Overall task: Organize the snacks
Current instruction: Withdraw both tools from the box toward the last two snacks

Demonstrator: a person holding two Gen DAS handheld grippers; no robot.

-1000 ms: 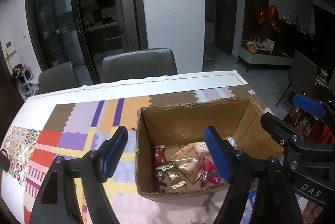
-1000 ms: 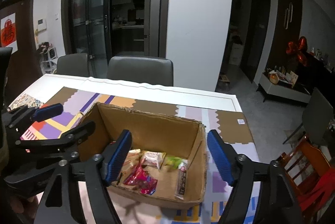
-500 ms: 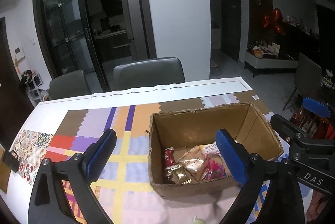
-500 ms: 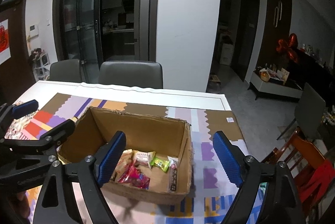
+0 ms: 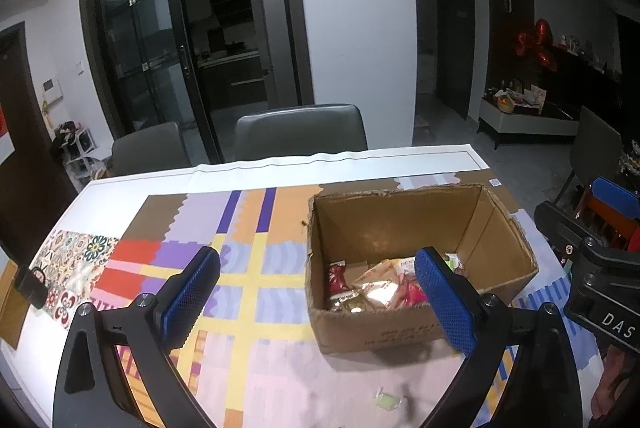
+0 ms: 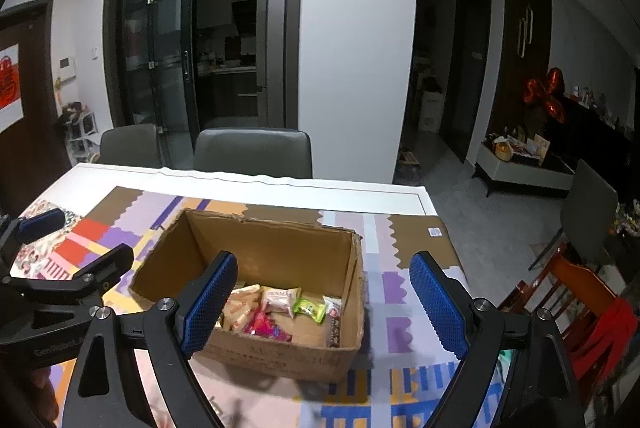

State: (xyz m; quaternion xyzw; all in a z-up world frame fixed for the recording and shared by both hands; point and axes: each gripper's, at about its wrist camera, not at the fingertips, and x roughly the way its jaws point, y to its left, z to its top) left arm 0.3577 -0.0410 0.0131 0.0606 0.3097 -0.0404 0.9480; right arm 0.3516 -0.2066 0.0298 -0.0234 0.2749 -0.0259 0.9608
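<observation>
An open cardboard box (image 5: 400, 220) stands on the patterned tablecloth (image 5: 248, 228). Several wrapped snacks (image 5: 376, 288) lie on its floor: a red packet, golden ones, a pink one. In the right wrist view the box (image 6: 280, 240) holds a green packet (image 6: 308, 308) and a dark bar (image 6: 334, 324). A small green candy (image 5: 386, 398) lies loose on the cloth in front of the box. My left gripper (image 5: 316, 280) hangs open above the box's near left corner with nothing between its pads. My right gripper (image 6: 324, 280) is open over the box's near right part, also empty.
Two grey chairs (image 5: 300, 131) stand at the table's far side. A red wooden chair (image 6: 580, 292) is off the table's right edge. The tablecloth stretches bare to the left of the box. A dark clip-like object (image 5: 30, 286) sits at the table's left edge.
Both grippers have drawn back and slightly up from the box, and their jaws have spread wider. The loose green candy in front of the box has come into view.
</observation>
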